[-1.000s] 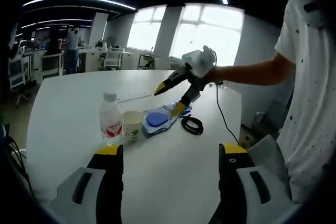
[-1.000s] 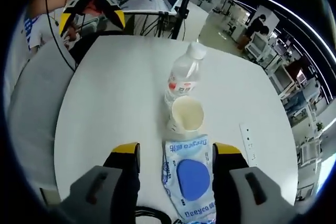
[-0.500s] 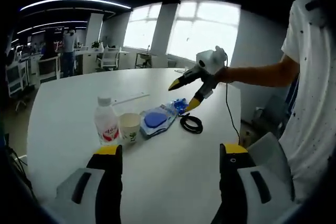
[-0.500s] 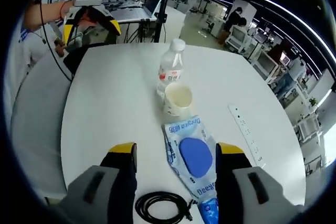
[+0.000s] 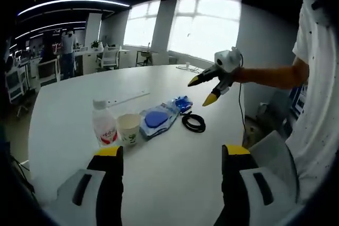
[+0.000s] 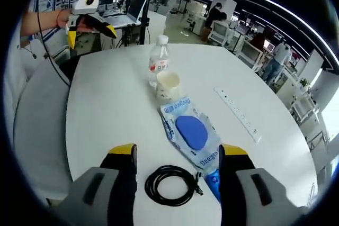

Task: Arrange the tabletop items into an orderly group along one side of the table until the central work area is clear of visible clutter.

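Both of my tongs are spread open and empty, held above the table. My right tongs [image 6: 174, 157] hang over the coiled black cable [image 6: 171, 184], which lies just beside the white wipes pack with the blue oval lid [image 6: 189, 134]. Beyond it the white paper cup [image 6: 167, 86] and the clear plastic water bottle with the red label [image 6: 158, 65] stand touching or nearly so, all four in a rough line. My left tongs [image 5: 171, 154] are well back from that row.

I judge the loose cable is the next piece to tidy. I should come down over one side of the coil and pinch several loops at once, so it lifts as a bundle.

The round white table [image 6: 111, 99] is smooth and glossy, so the pack should slide easily. A white power strip [image 6: 237, 113] lies apart toward the far edge. Around us is an open office with desks, monitors and bright windows.
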`<state>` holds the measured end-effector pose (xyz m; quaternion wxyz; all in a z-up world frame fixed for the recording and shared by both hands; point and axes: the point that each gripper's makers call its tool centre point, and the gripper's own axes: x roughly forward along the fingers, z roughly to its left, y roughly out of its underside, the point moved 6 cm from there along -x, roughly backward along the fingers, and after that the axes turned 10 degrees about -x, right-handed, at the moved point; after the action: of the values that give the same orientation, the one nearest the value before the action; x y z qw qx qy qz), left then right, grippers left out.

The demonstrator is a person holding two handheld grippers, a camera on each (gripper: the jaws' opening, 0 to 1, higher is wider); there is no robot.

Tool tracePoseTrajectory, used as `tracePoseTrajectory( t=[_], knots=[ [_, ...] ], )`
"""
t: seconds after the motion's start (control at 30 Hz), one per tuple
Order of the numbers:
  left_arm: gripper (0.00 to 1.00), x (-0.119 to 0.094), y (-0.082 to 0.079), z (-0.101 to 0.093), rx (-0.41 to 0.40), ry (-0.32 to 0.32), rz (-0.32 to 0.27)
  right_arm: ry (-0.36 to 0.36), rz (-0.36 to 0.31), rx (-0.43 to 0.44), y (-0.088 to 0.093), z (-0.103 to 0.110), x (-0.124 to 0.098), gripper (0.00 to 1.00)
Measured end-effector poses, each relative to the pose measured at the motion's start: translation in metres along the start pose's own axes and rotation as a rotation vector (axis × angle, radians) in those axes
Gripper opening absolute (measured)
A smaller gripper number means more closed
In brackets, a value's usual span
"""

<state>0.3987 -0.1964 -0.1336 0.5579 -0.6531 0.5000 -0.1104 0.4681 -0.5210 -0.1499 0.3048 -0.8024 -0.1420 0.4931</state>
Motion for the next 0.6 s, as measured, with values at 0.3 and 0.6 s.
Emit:
tracePoseTrajectory(
  t=[0.3, 0.6],
  knots=[
    [0.78, 0.008, 0.001, -0.007, 0.018, -0.015, 0.029, 0.061, -0.004, 0.078, 0.031, 0.006, -0.033, 0.62],
    [0.77, 0.020, 0.008, -0.016, 0.028, -0.026, 0.066, 0.101, -0.007, 0.161, 0.066, 0.023, -0.060, 0.63]
  ],
)
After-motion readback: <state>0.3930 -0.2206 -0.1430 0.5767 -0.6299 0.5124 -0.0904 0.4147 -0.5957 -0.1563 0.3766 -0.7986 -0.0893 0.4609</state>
